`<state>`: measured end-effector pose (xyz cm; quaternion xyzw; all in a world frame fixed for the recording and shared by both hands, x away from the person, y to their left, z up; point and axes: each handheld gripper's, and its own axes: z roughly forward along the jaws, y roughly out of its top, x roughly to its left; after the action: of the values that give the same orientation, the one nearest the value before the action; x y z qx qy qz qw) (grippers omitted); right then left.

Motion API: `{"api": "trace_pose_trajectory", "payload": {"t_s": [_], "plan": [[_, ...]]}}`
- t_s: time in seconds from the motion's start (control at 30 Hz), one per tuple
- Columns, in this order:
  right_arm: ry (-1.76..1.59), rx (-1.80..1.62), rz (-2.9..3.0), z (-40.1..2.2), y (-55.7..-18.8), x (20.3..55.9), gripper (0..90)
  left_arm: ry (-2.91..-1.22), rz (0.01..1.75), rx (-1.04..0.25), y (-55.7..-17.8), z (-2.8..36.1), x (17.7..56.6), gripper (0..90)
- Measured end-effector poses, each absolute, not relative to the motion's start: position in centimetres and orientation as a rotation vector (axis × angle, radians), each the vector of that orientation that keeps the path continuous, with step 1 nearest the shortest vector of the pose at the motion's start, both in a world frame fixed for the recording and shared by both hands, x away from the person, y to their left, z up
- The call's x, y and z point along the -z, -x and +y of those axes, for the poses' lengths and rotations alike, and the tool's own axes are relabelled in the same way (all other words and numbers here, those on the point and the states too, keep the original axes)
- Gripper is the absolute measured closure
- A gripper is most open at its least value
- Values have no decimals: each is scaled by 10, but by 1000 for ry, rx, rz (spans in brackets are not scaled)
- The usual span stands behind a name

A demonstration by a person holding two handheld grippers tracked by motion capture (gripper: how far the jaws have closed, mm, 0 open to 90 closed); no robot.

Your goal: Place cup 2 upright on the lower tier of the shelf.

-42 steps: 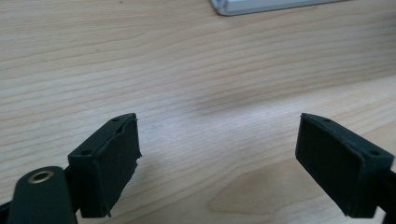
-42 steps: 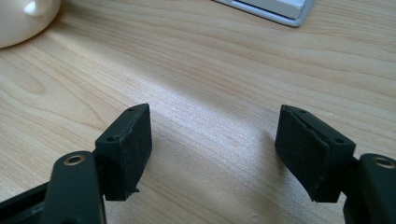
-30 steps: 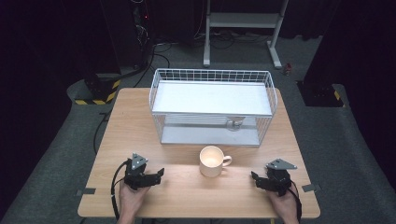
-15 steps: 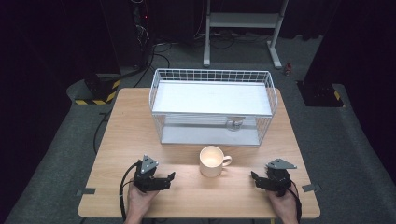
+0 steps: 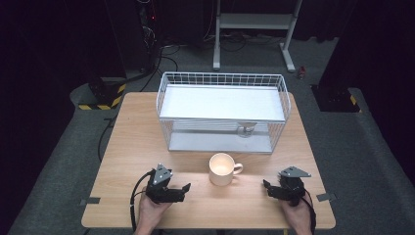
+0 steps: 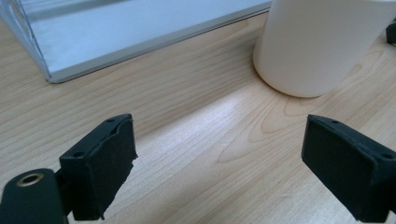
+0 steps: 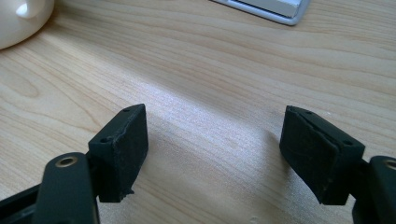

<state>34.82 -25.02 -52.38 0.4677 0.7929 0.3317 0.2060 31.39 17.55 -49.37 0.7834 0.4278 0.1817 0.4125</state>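
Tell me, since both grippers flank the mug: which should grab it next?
Left, probably: the left gripper is open, nearer the mug, facing its plain side. The right gripper sits farther, beyond the handle.

My left gripper [image 5: 185, 187] lies low near the front edge of the table, left of its middle, held in my left hand [image 5: 152, 213], its jaws pointing level toward the table's right side. They stand wide apart with nothing between them. My right gripper [image 5: 265, 185] sits near the front right corner in my right hand [image 5: 297, 216], pointing toward the left. Its jaws have just been opening and hold nothing. My forearms come in over the front edge.
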Motion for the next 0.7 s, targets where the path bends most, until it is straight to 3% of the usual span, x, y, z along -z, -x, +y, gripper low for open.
{"api": "trace_pose_trajectory", "payload": {"t_s": [0.37, 0.7], "plan": [[-1304, -924, 2209, -250, -348, 524, 237, -1978, 1003, -456, -312, 154, 483, 103], [-1305, -924, 2209, -250, -348, 524, 236, -2002, 977, -425, -317, 133, 487, 40]]}}
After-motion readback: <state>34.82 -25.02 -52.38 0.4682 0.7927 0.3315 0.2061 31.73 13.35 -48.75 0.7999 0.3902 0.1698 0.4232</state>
